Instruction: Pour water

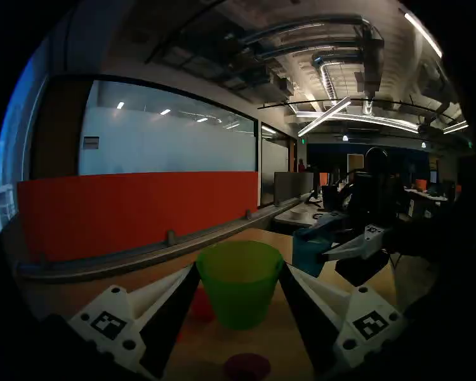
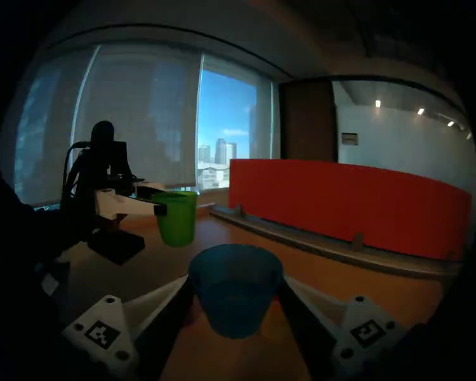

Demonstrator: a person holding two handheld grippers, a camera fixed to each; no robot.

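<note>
The left claw is closed partway on a green cup. Both fingers press its sides, and it stands upright between them over the wooden counter. The right claw grips a blue cup the same way. Seen from the right claw, the green cup is ahead and to the left, well apart from the blue cup.

The desk has a smooth top of light brown wood. Two flat round things lie on it: a dark red disc at the near edge, and a brighter red disc a bit further, partly hidden. Along the far side runs a grey rail w/ an orange partition directly behind it.
</note>
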